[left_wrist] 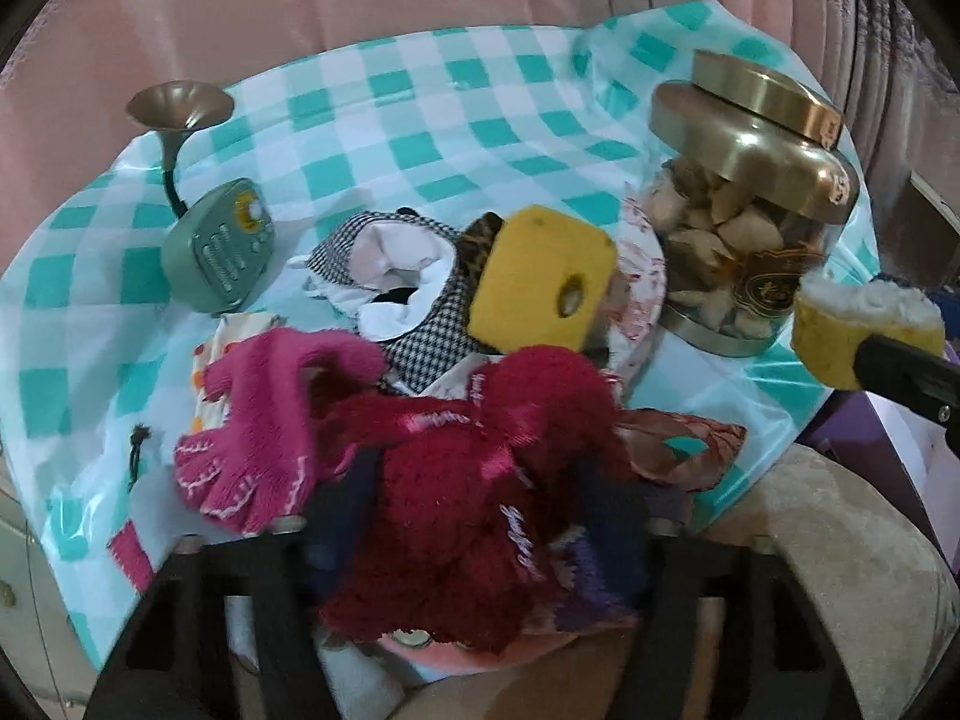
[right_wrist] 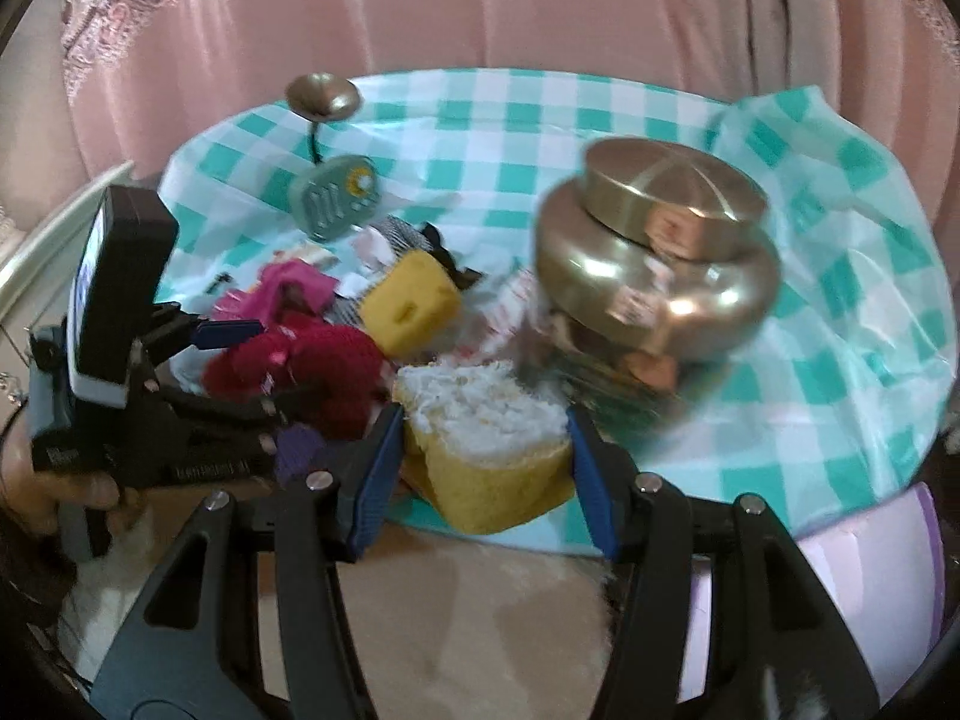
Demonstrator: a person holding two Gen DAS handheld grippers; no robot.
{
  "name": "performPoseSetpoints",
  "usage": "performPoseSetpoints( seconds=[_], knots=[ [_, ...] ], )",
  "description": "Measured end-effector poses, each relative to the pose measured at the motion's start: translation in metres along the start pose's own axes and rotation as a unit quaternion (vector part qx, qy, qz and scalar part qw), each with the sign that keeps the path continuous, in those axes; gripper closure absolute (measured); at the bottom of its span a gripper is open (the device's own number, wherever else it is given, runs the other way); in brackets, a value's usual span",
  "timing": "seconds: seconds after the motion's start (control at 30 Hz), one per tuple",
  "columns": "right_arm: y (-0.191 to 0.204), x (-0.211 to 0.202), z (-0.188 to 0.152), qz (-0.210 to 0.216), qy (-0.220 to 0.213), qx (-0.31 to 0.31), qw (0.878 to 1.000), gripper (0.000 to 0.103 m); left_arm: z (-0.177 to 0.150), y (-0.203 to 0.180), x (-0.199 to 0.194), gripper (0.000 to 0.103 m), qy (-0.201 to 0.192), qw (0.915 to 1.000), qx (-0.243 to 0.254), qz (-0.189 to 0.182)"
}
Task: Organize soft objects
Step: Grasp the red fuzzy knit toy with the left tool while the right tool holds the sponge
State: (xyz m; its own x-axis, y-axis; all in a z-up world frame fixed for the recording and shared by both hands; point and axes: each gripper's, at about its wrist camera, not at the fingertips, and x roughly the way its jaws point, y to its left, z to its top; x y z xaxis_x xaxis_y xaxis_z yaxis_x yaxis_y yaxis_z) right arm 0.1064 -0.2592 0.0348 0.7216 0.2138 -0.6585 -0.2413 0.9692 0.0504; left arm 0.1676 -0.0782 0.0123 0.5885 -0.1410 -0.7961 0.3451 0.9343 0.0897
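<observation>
While left tongs point(left_wrist: 474, 516) grip red glove point(left_wrist: 456, 516) — right tongs point(right_wrist: 480, 456) squeeze sponge point(right_wrist: 486, 450)

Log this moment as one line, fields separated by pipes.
left gripper: shut on dark red glove | right gripper: shut on yellow sponge | pile on checked cloth

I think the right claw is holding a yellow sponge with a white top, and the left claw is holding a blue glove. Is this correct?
Not quite. The right claw does hold the yellow sponge, but the left claw holds a dark red glove, not a blue one. The left wrist view shows it.
</observation>
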Motion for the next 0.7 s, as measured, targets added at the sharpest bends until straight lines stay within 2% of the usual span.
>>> performPoseSetpoints(
  seconds=[0.03, 0.2, 0.4, 0.7],
  knots=[
    [-0.002, -0.001, -0.002, -0.004, 0.001, 0.001, 1.000, 0.045, 0.000, -0.002, 0.000, 0.062, -0.002, 1.0000, 0.003, 0.001],
    [-0.017, -0.007, -0.009, -0.028, 0.005, 0.012, 1.000, 0.046, 0.001, -0.005, -0.009, 0.078, -0.016, 0.9997, 0.003, 0.020],
    [-0.029, -0.022, -0.019, -0.048, -0.001, 0.024, 0.999, 0.046, 0.001, -0.008, -0.034, 0.079, -0.045, 0.9981, -0.011, 0.042],
    [-0.045, -0.039, -0.030, -0.081, -0.005, 0.035, 0.996, 0.046, 0.000, -0.017, -0.064, 0.079, -0.067, 0.9959, -0.023, 0.056]
  ],
)
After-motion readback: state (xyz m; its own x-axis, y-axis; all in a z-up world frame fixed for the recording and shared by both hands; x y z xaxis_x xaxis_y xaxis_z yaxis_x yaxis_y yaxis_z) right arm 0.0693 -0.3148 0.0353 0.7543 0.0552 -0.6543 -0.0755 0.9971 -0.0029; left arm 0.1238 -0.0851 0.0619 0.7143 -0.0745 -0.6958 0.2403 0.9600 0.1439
